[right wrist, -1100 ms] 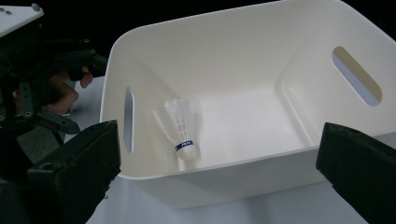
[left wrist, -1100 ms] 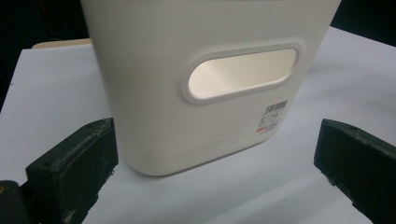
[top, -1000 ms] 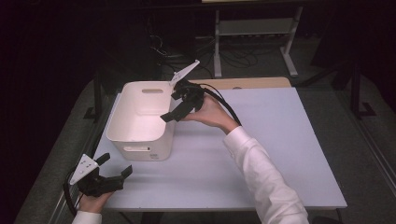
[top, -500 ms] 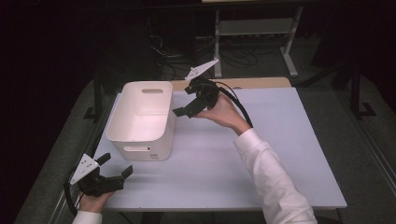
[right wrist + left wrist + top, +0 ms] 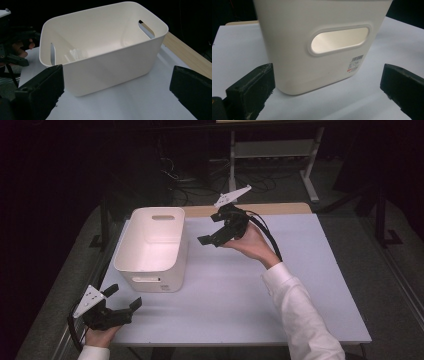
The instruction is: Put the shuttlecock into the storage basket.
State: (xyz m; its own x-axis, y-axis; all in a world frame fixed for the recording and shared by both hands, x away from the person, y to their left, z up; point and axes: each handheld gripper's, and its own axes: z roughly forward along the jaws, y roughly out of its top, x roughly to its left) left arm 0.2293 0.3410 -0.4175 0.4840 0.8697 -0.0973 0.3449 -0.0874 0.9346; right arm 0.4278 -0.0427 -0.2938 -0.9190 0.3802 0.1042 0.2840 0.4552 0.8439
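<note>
On the counter, your right hand-held gripper hovers jaws spread beside the white bin, while your left hand-held gripper, also spread, faces its handle slot.

A lab-style recording room, dim around one lit work table

The white table stood alone on grey floor, with darkness all around it. Behind it, loose cables lay tangled on the floor beside the legs of a pale metal stand. Dark metal frame posts flanked the table's edges, suggesting a test rig rather than a home.
</note>
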